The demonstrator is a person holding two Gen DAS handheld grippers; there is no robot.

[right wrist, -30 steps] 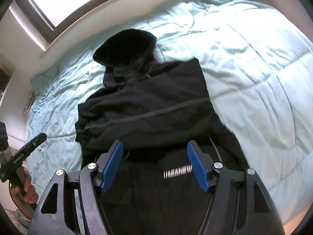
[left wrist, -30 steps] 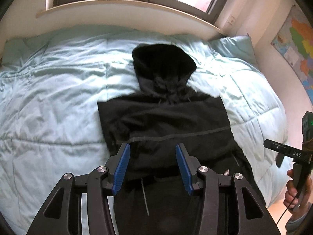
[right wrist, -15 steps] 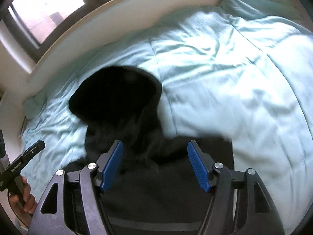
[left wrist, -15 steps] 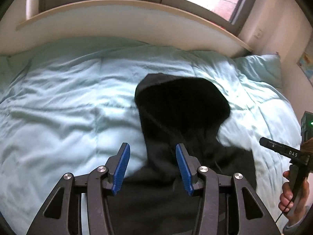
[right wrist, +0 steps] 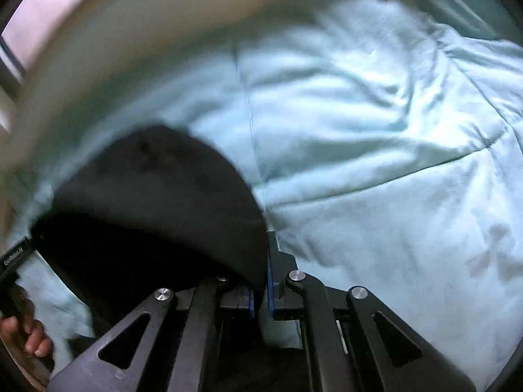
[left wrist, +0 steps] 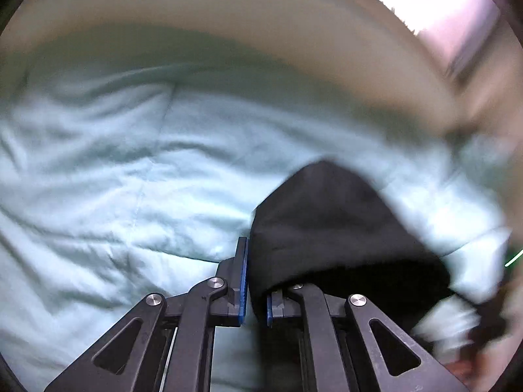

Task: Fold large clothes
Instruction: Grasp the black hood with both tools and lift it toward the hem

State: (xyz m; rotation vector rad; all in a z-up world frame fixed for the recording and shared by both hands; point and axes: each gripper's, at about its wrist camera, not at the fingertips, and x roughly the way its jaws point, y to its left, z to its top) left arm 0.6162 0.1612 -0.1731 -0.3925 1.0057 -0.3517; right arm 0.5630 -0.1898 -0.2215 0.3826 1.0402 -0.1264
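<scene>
Left gripper (left wrist: 253, 281) first: its blue-padded jaws have just snapped together, pinching the edge of the black fabric hood of the hooded jacket (left wrist: 327, 225), which spreads away toward two o'clock. Right gripper (right wrist: 261, 281) mirrors it, jaws just closed and clamped on the opposite hood edge (right wrist: 157, 196), the dark cloth running off toward ten o'clock. The hood lies on the pale mint-green quilted duvet (left wrist: 130, 170), which fills both views. At eight o'clock in the right view, a hand (right wrist: 23, 333) grips the other tool's handle. Everything is motion-blurred.
</scene>
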